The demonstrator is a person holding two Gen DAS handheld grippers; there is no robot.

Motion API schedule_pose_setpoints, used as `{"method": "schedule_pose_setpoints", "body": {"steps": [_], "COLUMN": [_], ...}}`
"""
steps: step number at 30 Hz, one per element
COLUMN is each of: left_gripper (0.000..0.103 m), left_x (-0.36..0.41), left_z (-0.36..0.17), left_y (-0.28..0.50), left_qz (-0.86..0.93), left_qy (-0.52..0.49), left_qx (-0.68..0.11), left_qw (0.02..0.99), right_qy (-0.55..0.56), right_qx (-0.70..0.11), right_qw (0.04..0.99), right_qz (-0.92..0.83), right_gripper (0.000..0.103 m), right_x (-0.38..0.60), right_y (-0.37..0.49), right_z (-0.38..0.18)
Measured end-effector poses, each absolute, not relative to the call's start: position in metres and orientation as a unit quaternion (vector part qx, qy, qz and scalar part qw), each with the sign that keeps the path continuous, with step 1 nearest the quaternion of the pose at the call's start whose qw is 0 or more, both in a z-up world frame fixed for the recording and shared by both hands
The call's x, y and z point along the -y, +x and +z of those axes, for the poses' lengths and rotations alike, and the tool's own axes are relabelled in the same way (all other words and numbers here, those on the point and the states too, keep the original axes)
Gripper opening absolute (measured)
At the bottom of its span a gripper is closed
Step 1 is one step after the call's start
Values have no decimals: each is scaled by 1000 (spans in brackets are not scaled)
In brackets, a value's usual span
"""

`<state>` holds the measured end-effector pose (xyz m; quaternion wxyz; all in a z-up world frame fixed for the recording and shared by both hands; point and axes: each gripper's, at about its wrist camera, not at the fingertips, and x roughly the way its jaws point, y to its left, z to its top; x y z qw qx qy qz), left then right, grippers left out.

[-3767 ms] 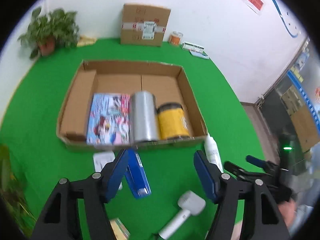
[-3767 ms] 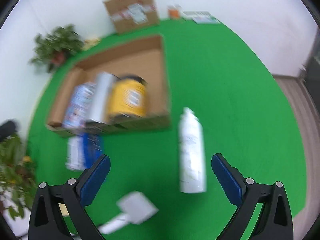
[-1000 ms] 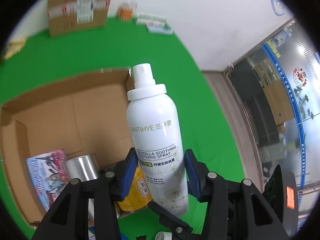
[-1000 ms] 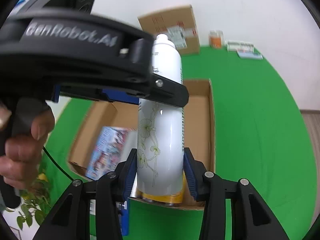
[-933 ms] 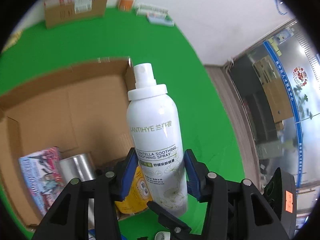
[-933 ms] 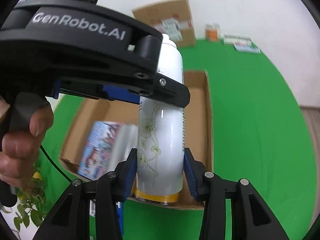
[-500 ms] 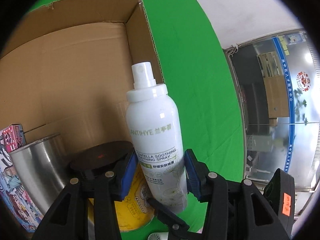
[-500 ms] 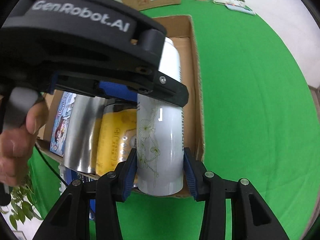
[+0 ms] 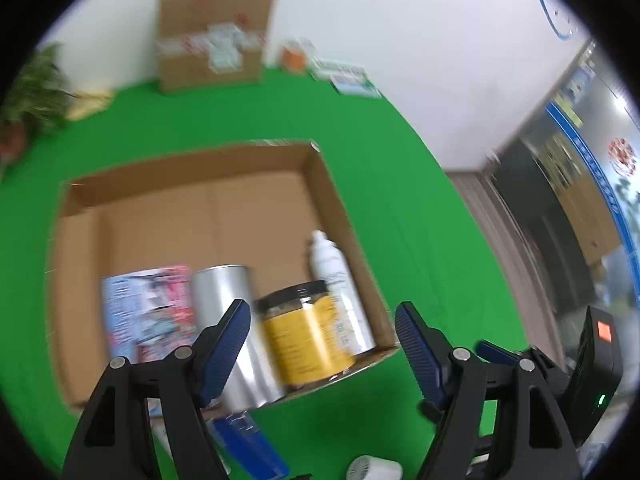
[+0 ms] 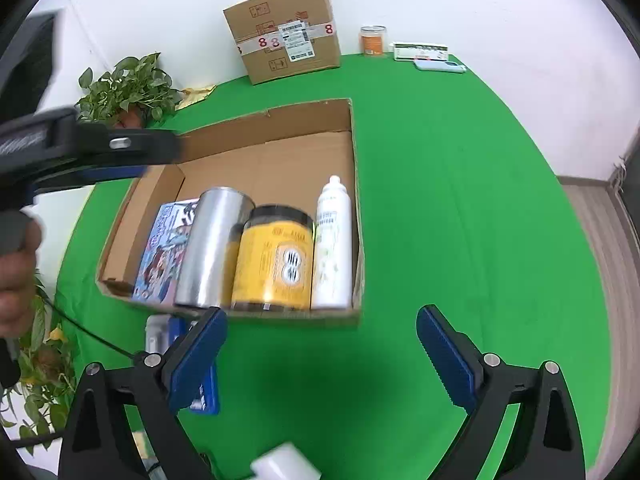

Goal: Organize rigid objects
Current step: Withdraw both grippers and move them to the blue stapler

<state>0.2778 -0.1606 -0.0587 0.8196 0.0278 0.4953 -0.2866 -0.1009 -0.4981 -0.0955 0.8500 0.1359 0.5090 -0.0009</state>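
An open cardboard box point(image 10: 354, 152) point(image 9: 320, 168) lies on the green cloth. Along its near wall lie a colourful booklet point(image 10: 164, 248), a silver can point(image 10: 212, 248), a yellow jar with a black lid point(image 10: 276, 260) and the white spray bottle point(image 10: 333, 244) point(image 9: 340, 288) against the right wall. My right gripper point(image 10: 320, 356) is open and empty, in front of the box. My left gripper point(image 9: 322, 344) is open and empty, above the box's near edge. A blue stapler point(image 9: 250, 444) point(image 10: 204, 392) and a white handheld device point(image 9: 374, 468) point(image 10: 286, 466) lie on the cloth nearer me.
A sealed cardboard carton point(image 10: 286, 46), an orange jar point(image 10: 373, 40) and flat packets point(image 10: 420, 51) stand by the back wall. A potted plant point(image 10: 128, 88) is at the back left. The other handset and the hand holding it point(image 10: 16, 264) fill the left of the right wrist view.
Both grippers were shut on the spray bottle and lowered it into the box. Now both have opened and drawn back; the bottle lies in the box beside the yellow jar.
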Motion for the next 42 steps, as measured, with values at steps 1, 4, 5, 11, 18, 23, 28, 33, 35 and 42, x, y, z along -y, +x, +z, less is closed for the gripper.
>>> {"method": "schedule_pose_setpoints", "body": {"steps": [1, 4, 5, 11, 18, 23, 28, 33, 35, 42], "left_gripper": [32, 3, 3, 103, 103, 103, 103, 103, 103, 101], "left_x": [153, 133, 126, 87, 59, 22, -6, -23, -32, -65], "left_z": [-55, -41, -34, -7, -30, -44, -68, -94, -105, -149], "left_y": [271, 243, 231, 162, 113, 93, 84, 84, 88, 109], "left_qz": [-274, -244, -233, -180, -151, -118, -103, -107, -105, -124], "left_qy": [34, 53, 53, 39, 55, 24, 6, -6, -19, -86], "left_qx": [-489, -479, -468, -407, -459, -491, -522, -550, -562, -607], "left_qw": [827, 841, 851, 895, 874, 862, 847, 828, 820, 780], "right_qy": [150, 155, 157, 163, 184, 200, 259, 255, 233, 133], "right_qx": [-497, -484, -478, -445, -506, -581, -655, -677, -675, -642], "right_qw": [854, 861, 864, 879, 841, 787, 709, 690, 699, 754], "right_qz": [9, 16, 23, 47, 55, 59, 42, 28, 25, 36], "right_gripper": [72, 29, 30, 102, 102, 102, 94, 90, 89, 89], "right_x": [500, 495, 493, 496, 486, 471, 459, 440, 428, 378], "right_y": [-111, -132, -138, -178, -210, -227, -247, -253, -250, -234], "right_z": [-89, -74, -69, -42, -80, -133, -200, -224, -221, -188]}}
